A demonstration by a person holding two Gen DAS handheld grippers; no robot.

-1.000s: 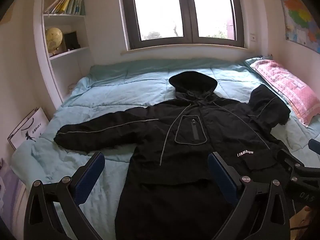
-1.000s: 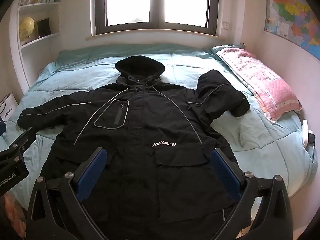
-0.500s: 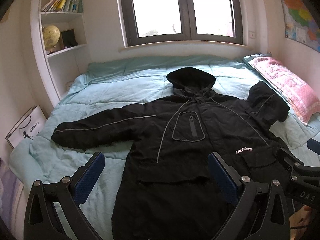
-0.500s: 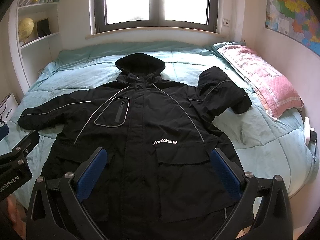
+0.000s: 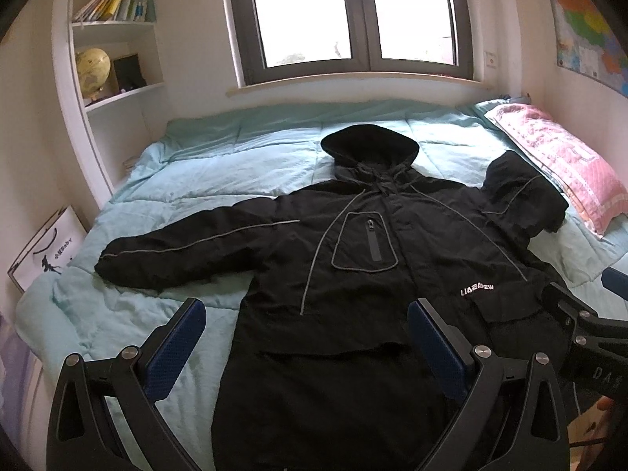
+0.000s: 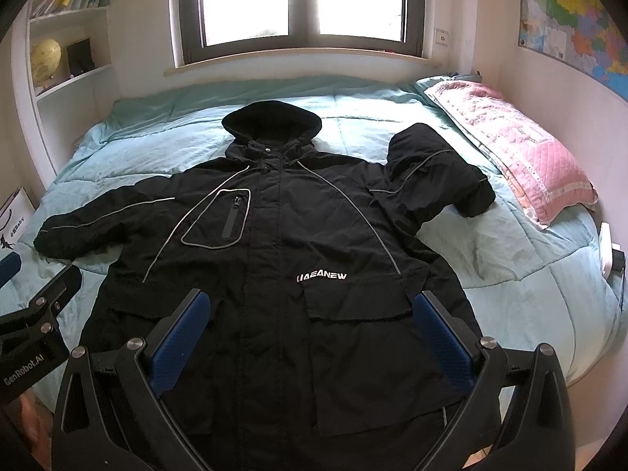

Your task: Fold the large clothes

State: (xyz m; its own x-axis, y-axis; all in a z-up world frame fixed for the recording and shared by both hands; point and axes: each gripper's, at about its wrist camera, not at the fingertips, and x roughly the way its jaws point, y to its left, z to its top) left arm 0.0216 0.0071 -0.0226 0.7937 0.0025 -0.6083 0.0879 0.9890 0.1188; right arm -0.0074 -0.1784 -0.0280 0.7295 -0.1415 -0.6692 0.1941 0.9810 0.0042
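Observation:
A large black hooded jacket (image 5: 353, 274) lies face up on a light teal bed (image 5: 219, 172), hood toward the window. It also shows in the right wrist view (image 6: 298, 274). Its left sleeve (image 5: 188, 251) stretches out flat; its right sleeve (image 6: 435, 180) is bunched and bent near the pillow. My left gripper (image 5: 306, 337) is open and empty above the jacket's lower left side. My right gripper (image 6: 314, 329) is open and empty above the jacket's lower front. Each gripper shows at the edge of the other's view.
A pink quilted pillow (image 6: 518, 145) lies along the bed's right side. White shelves with a globe (image 5: 92, 70) and books stand at the left. A white paper bag (image 5: 43, 251) leans by the bed's left edge. A window (image 6: 298, 4) is behind the bed, a map (image 6: 569, 23) on the right wall.
Both grippers have pulled back and risen slightly, so the jacket sits a little further away and more of it shows. Both stay open; the jacket has not moved.

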